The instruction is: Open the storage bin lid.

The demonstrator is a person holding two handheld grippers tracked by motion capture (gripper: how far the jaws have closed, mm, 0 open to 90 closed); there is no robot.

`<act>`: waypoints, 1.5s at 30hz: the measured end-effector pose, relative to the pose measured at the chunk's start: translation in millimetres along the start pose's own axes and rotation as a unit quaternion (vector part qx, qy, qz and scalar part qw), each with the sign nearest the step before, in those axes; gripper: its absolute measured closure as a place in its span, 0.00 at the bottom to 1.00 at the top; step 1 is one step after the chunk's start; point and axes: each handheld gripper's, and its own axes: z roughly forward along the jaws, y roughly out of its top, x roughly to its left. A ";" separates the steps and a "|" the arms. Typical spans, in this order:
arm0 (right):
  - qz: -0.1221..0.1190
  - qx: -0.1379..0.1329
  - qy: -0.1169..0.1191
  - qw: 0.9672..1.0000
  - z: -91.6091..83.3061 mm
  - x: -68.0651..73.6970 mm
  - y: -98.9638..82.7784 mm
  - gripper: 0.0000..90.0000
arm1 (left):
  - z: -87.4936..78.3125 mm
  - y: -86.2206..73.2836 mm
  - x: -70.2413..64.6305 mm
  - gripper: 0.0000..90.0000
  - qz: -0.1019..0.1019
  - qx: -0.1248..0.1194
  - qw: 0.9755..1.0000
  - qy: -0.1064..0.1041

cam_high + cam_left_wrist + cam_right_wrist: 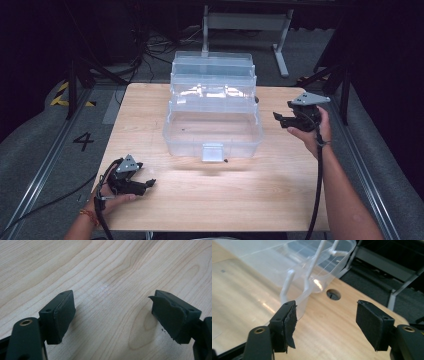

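Note:
A clear plastic tiered toolbox [212,125] stands open in the middle of the wooden table [210,200], with its upper trays stepped toward the far edge and a grey latch [212,152] at its front. My left gripper [150,184] rests low at the table's near left. Its jaws stand open over bare wood [112,312]. My right gripper [277,119] is held just right of the box and points at its side. Its jaws are open with nothing between them [327,317]. The box's corner and white tray arms [274,267] lie close ahead of its left jaw.
A round cable hole [333,294] sits in the tabletop just behind the box. A white metal frame [245,22] and loose cables lie on the floor past the far edge. A floor mark "4" [83,141] is off the left edge.

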 end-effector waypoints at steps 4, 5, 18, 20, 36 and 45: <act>-0.005 0.005 0.012 1.000 -3.9 6.8 -13.8 0.36 | -0.3 0.0 0.0 0.21 0.001 0.001 1.000 0.004; -0.010 0.006 0.012 1.000 -4.6 8.9 -18.0 0.36 | -0.3 0.0 -0.2 0.21 0.000 0.001 1.000 0.004; -0.037 0.033 0.002 0.999 -22.0 27.5 -63.0 0.32 | 0.3 0.4 0.1 0.21 0.000 0.000 1.000 0.004; -0.035 0.034 0.005 0.999 -25.5 29.3 -69.9 0.32 | 0.5 0.5 0.1 0.20 -0.001 0.000 1.000 0.004; -0.004 0.076 0.032 0.997 -43.5 35.1 -141.3 0.26 | 1.1 0.4 0.0 0.20 -0.002 -0.003 1.000 0.005; 0.067 0.083 0.038 0.994 -54.0 28.3 -188.1 0.23 | 2.3 1.9 1.2 0.19 0.000 0.000 1.000 0.004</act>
